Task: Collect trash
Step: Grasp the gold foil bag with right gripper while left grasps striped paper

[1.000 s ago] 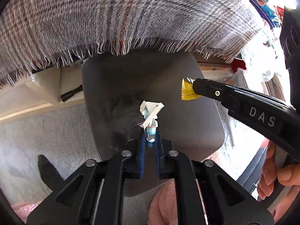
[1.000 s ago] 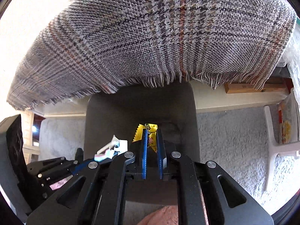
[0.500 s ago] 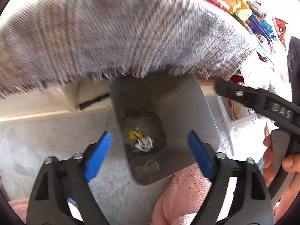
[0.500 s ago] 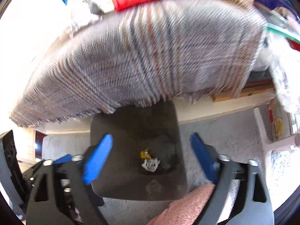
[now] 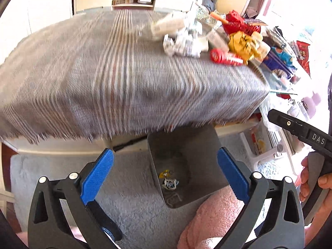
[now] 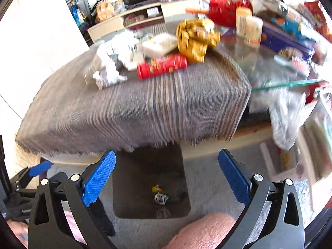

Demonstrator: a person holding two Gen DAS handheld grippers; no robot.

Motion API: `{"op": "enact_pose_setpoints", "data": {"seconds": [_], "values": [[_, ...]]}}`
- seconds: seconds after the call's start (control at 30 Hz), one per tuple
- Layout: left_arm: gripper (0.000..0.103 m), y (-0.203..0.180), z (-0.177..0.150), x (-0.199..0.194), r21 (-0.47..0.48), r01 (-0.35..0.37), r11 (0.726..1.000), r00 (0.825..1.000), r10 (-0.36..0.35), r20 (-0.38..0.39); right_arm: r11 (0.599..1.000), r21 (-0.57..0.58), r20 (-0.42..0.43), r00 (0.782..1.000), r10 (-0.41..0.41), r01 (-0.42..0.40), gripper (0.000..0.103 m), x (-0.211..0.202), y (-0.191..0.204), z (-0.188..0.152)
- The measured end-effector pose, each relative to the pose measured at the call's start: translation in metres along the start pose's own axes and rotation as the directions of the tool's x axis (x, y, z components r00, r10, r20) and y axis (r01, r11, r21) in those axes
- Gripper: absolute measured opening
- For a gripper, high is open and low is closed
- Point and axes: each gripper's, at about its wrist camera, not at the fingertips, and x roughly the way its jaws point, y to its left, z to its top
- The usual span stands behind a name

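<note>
The left gripper's blue fingers stand wide apart with nothing between them; so do the right gripper's. Below both, a dark bin stands on the carpet under the near edge of the surface. A yellow wrapper and a white scrap lie on its bottom, just beside each other. More trash sits at the surface's far right corner.

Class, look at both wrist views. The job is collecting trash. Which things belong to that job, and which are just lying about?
Belonging to the job:
- grey bin, holding a yellow wrapper and a white wrapper
- crumpled white paper
- crumpled gold wrapper
- red tube
- left gripper and right gripper, both open and empty

Just lying about:
- plaid cloth
- blue box
- white stool
</note>
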Motion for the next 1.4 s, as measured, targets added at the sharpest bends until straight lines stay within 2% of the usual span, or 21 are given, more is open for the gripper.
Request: {"op": "enact_pose_setpoints", "data": {"seconds": [0.23,0.5,0.53,0.67,0.8,0.97,1.27,1.33,1.4], "values": [[0.095,-0.007,0.046,-0.014,0.019,0.002,1.0,0.999,-0.003,0.052,0.999,-0.013,0.08,0.996,-0.045,0.046,0.1,-0.014,0.002,0.04],[0.094,-0.02,0.098,0.012,0.019,0.005,1.0,0.997,-0.006,0.072,0.997,0.019,0.12,0.989,-0.081,0.079,0.1,-0.006,-0.015,0.089],[0.093,-0.022,0.103,0.017,0.021,0.009,1.0,0.998,-0.01,0.067,0.996,0.026,0.123,0.989,-0.085,0.082,0.1,-0.004,-0.019,0.095],[0.074,-0.027,0.123,0.042,0.011,0.024,1.0,0.998,-0.024,0.053,0.994,0.043,0.128,0.986,-0.104,0.099,0.1,0.009,-0.032,0.112],[0.072,-0.036,0.139,0.065,0.014,0.016,1.0,0.999,-0.017,0.04,0.99,0.056,0.14,0.981,-0.134,0.128,0.1,0.023,-0.044,0.131],[0.072,-0.043,0.152,0.083,0.028,-0.004,1.0,0.999,0.003,0.042,0.986,0.056,0.146,0.976,-0.163,0.156,0.1,0.044,-0.053,0.154],[0.072,-0.045,0.16,0.11,0.034,-0.017,0.999,1.0,0.016,0.018,0.99,0.025,0.109,0.984,-0.142,0.14,0.1,0.086,-0.049,0.178],[0.069,-0.045,0.161,0.113,0.038,-0.023,0.999,1.0,0.022,0.022,0.989,0.02,0.091,0.985,-0.145,0.143,0.1,0.095,-0.048,0.178],[0.062,-0.044,0.161,0.115,0.041,-0.022,0.999,0.999,0.021,0.026,0.991,0.021,0.09,0.987,-0.131,0.13,0.098,0.099,-0.048,0.177]]}}
